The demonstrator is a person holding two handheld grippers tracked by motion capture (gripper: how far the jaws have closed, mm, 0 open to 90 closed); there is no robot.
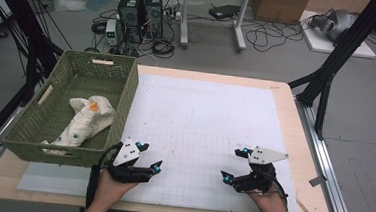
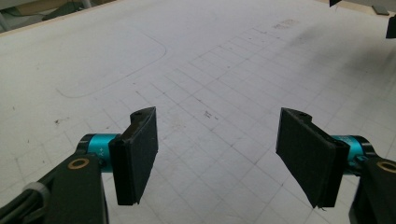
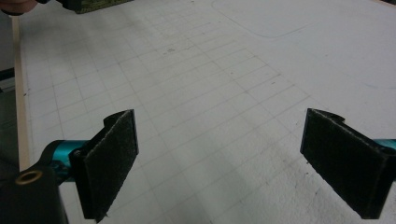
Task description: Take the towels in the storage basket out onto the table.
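The green woven basket (image 1: 63, 142) sits at the left edge of the table (image 1: 303, 144), and everything else is placed from it. Inside it, against its right-hand wall, lies a crumpled cream cloth (image 1: 87, 121) with an orange patch and small blue dots. Nothing else lies on the white gridded mat (image 1: 205, 122) that spreads to the right of the basket.

The left claw (image 1: 149, 158) hovers just off the basket's near right corner, jaws standing wide apart with nothing between them; the left gripper view shows bare mat between its black pads (image 2: 137, 154). The right claw (image 1: 236, 164) is well to the right of the basket, likewise spread and empty, its pads (image 3: 112, 158) framing only grid lines.

Judged from this, the cloth is the likely target, and the risks follow from the basket. The wall stands tall between the left claw and the cloth, so a low reach would strike the weave and shove the light basket toward the table's left edge. A pinch taken too deep could catch the basket floor along with the fabric and lift or tilt the whole thing. The cloth is bunched, so a grip on one loose fold may drag it over the rim, where it could snag. The right claw is too far from the basket to steady it.
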